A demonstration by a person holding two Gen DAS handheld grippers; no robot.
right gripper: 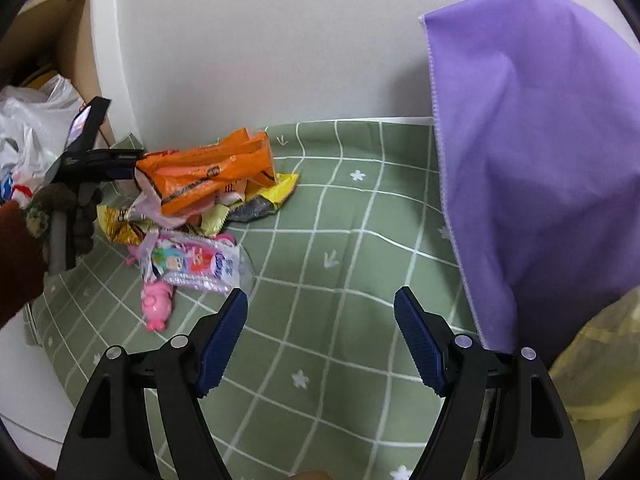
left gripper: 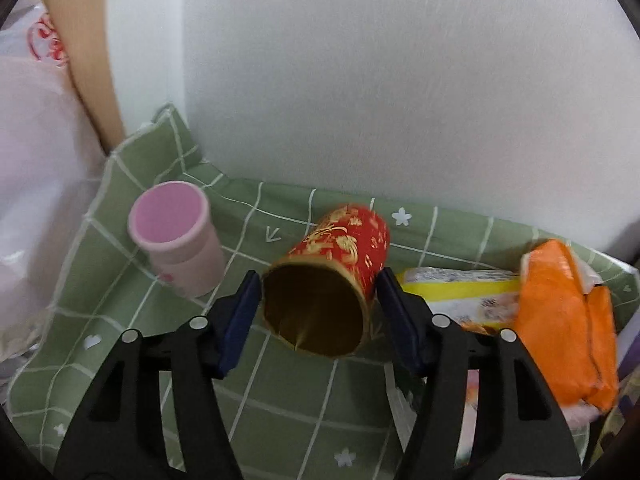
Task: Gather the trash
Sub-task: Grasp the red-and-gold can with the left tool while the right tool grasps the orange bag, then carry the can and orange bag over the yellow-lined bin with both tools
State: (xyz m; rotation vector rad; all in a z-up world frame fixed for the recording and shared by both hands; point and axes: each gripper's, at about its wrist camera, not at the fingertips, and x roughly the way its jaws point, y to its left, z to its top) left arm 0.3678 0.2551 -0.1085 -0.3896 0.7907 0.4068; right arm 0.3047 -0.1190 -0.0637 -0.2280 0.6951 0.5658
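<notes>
In the left wrist view my left gripper stands open around a red and gold paper tube that lies on its side on the green checked cloth, its open end towards me; the pads are close beside it with small gaps. A pink cup stands to its left. An orange wrapper and a yellow packet lie to the right. In the right wrist view my right gripper is open and empty above the cloth. A pile of wrappers lies at the left, with a pink pig toy.
A purple cloth hangs at the right of the right wrist view, with a yellow bag below it. A white plastic bag sits left of the table. A white wall bounds the back. The left gripper shows beside the pile.
</notes>
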